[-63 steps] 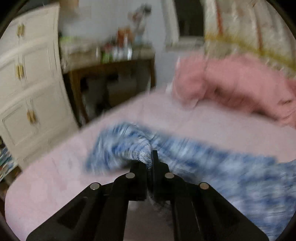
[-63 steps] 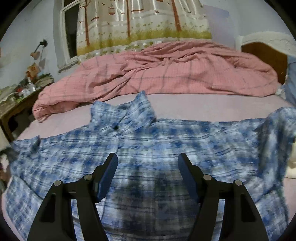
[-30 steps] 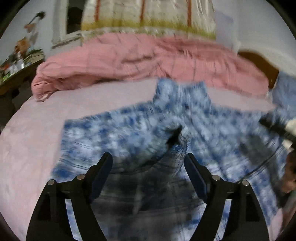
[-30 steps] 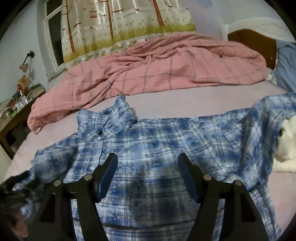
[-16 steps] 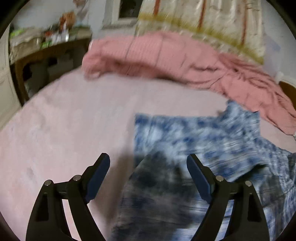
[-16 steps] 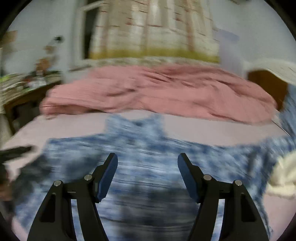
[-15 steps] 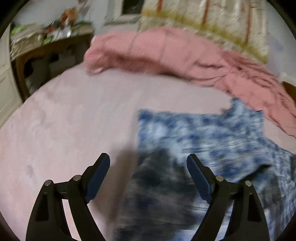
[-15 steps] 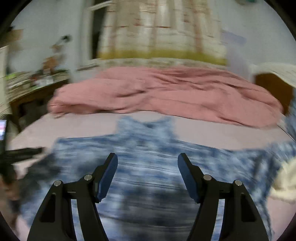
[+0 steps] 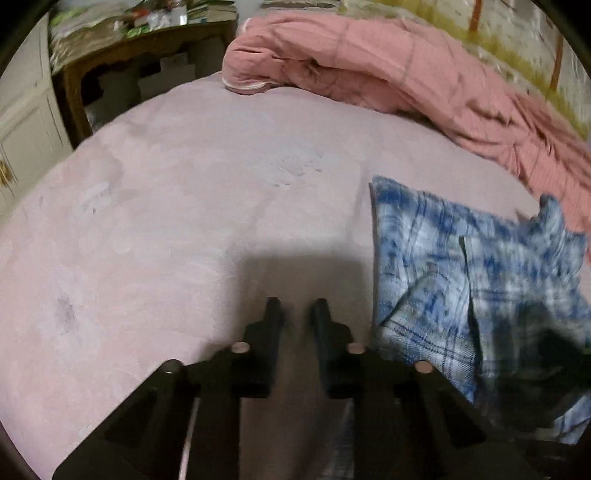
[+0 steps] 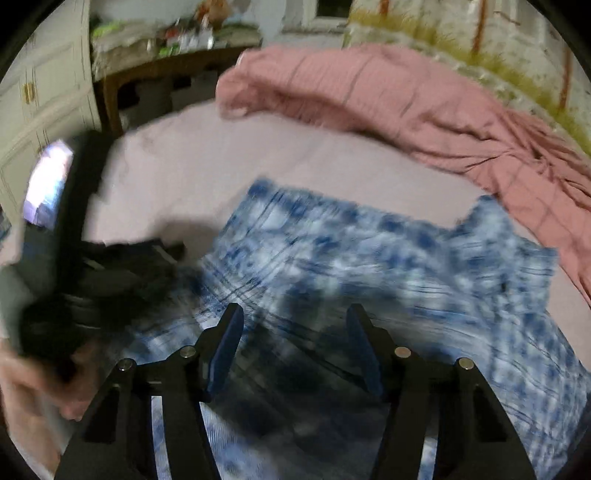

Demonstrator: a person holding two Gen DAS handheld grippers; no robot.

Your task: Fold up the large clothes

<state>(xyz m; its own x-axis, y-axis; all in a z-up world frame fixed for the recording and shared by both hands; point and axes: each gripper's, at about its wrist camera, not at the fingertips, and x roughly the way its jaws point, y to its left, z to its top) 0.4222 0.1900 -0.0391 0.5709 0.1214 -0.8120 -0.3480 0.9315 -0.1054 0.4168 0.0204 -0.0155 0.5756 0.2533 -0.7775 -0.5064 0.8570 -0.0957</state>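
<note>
The left wrist view is mostly bare bed: the pale pink bedsheet (image 9: 177, 206) fills it, with the blue-and-white plaid shirt (image 9: 480, 288) only at its right edge. The right wrist view puts that one shirt (image 10: 388, 266) dead centre, spread flat and blurred, collar toward the rumpled pink checked quilt (image 10: 406, 99).

Only the right view catches the left gripper (image 10: 155, 254) from outside, a dark blur at the shirt's left edge with a person's hand (image 10: 40, 384) behind it. Whether it touches the cloth there, I cannot tell.

Left gripper (image 9: 295, 314): jaws closing, a narrow gap left, nothing between them, tips over the sheet just left of the shirt's folded edge. Right gripper (image 10: 293, 332): jaws closing too but standing wide, empty, hovering over the shirt's middle.

Count: one shirt, one quilt (image 9: 424, 74), two grippers.

Beyond the sheet, left of the quilt, one dark wooden table (image 10: 166, 66) piled with clutter, and cream panelled cupboard doors (image 10: 44, 92) with brass handles. Behind the quilt hangs a pale curtain (image 10: 461, 29) printed with tree trunks and a yellow-green band.
</note>
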